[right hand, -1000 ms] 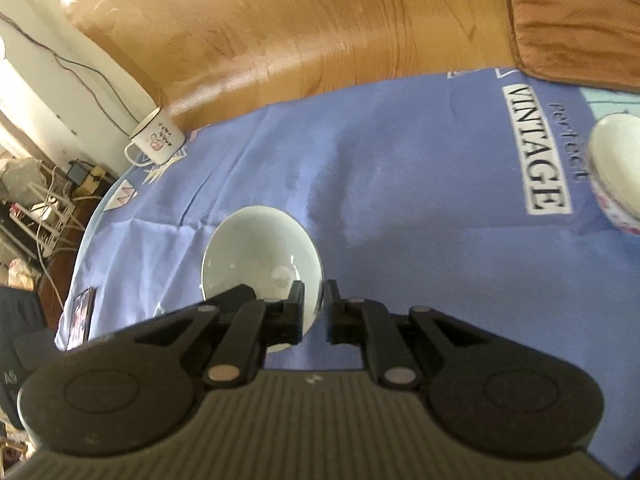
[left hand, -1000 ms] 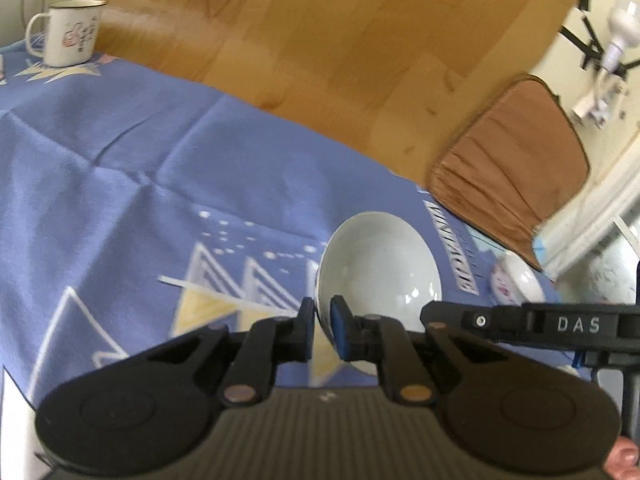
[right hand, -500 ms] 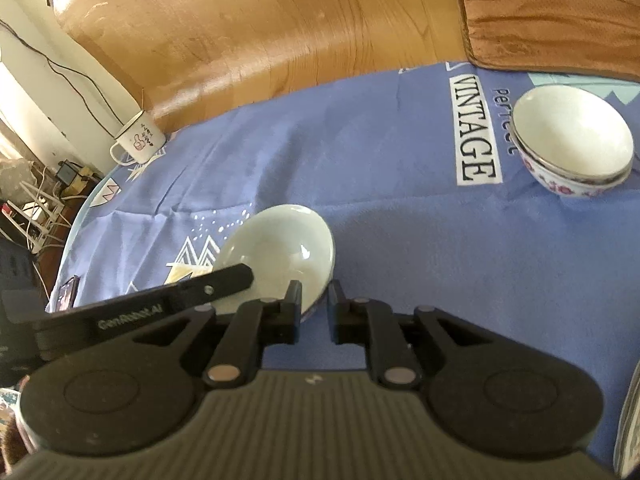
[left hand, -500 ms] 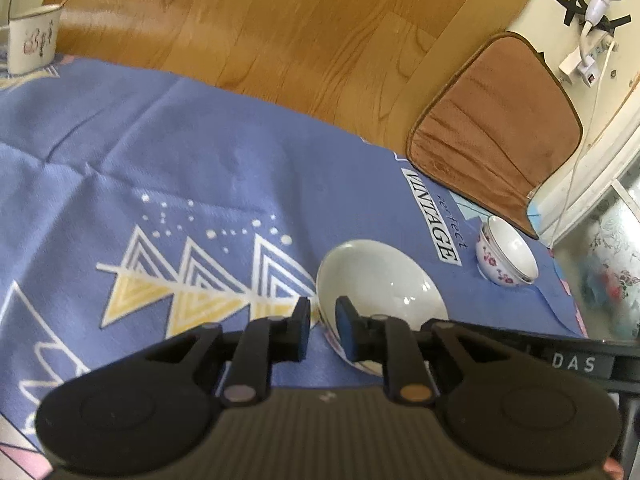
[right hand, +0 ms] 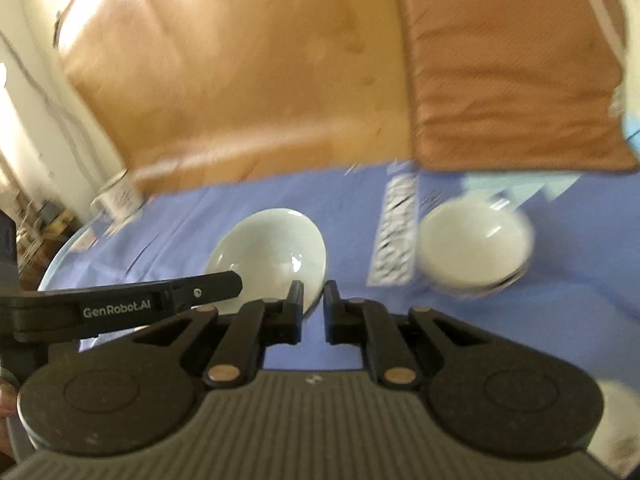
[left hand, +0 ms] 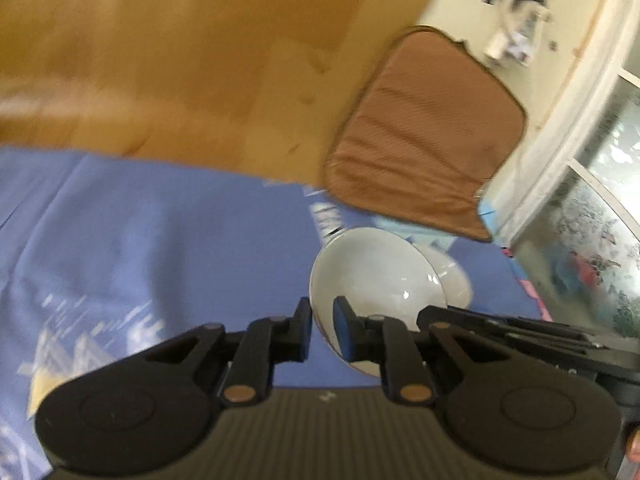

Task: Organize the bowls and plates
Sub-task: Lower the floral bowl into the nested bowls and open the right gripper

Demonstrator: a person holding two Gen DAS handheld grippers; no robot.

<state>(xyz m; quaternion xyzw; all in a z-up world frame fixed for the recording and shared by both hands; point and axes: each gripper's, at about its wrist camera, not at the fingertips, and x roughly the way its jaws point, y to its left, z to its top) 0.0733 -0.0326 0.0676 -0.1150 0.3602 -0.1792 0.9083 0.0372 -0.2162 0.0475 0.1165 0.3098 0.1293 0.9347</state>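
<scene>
Bowl [left hand: 376,276] tilted, mouth facing up, rim clenched by left tongs [left hand: 321,326] and right tongs [right hand: 313,310], second bowl [right hand: 474,252] ahead, motion-blurred.

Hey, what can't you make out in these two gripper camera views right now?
second bowl: right wrist view, motion blur smears its outside pattern; left wrist view, the pale bowl hides most of it.
mug: right wrist view, small and blurred, print unreadable.
cloth lettering: blurred in both views.
pale bowl's near rim: left wrist view, the left gripper covers it.
</scene>
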